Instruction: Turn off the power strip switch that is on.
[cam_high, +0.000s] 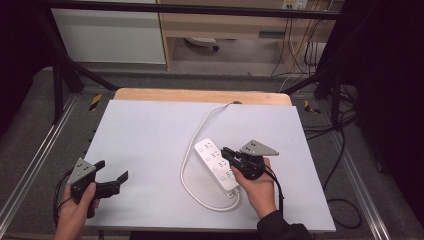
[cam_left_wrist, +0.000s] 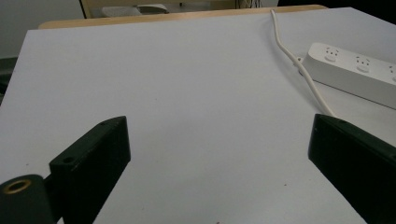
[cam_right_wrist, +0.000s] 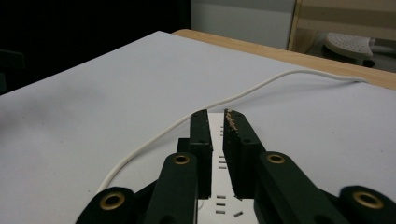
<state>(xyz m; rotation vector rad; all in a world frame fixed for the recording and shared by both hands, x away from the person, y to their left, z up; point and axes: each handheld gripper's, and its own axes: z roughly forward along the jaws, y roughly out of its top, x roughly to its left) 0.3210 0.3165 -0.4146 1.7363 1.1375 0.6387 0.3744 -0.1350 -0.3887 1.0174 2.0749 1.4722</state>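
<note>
Reading the high view from left to right, we find the left gripper (cam_high: 111, 177) at the lower left of the frame, resting over bare white sheet (cam_high: 145, 135) with its jaws spread wide and nothing between them. In the left gripper view the two jaws stand far apart at the bottom corners, and the power strip (cam_left_wrist: 355, 70) lies well apart at the upper right, its cable (cam_left_wrist: 299, 60) running toward the top edge. At centre right of the high view the power strip (cam_high: 216, 163) lies diagonally on the sheet, its cable (cam_high: 187, 175) looping round its left side and up to the table (cam_high: 200, 95) edge. The right gripper (cam_high: 226, 151) sits directly over the strip. In the right gripper view its jaws stand nearly closed, a narrow slit between them through which we see the strip's sockets; they grasp nothing, and we cannot tell whether their tips touch the strip. We judge the work to be at an early stage: the strip is approached but not gripped, and no plug or switch appears acted upon.
</note>
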